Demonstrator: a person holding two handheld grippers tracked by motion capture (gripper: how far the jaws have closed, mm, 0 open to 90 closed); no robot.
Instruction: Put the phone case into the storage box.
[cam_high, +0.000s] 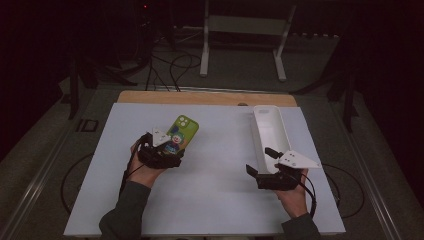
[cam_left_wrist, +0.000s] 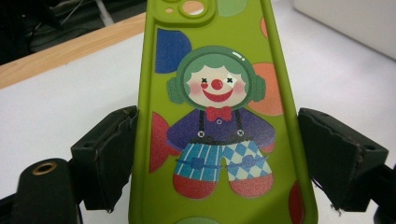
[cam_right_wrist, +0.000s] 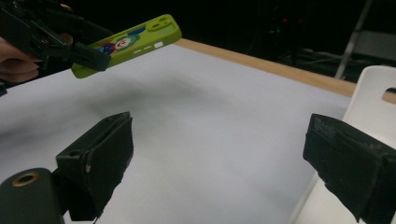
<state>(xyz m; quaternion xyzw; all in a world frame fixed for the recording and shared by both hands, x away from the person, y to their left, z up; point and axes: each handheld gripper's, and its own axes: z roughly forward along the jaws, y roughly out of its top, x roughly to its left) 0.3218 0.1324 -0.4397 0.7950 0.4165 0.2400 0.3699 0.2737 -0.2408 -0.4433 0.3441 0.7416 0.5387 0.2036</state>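
Now left tool grips green phone case; right tool spread wide.

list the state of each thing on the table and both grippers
green phone case: held off the table, clown side up, clamped by its long edges
left gripper: jaws shut on the case
right gripper: jaws wide open, holding nothing
white tray: empty, flat on the table beside the right gripper

The green phone case looks like smooth plastic with a soft shine and a printed clown. The pads of the tongs are matt black and rough at the edges. The worktop has a matt white sheet over a wooden edge. The white tray looks like smooth plastic.
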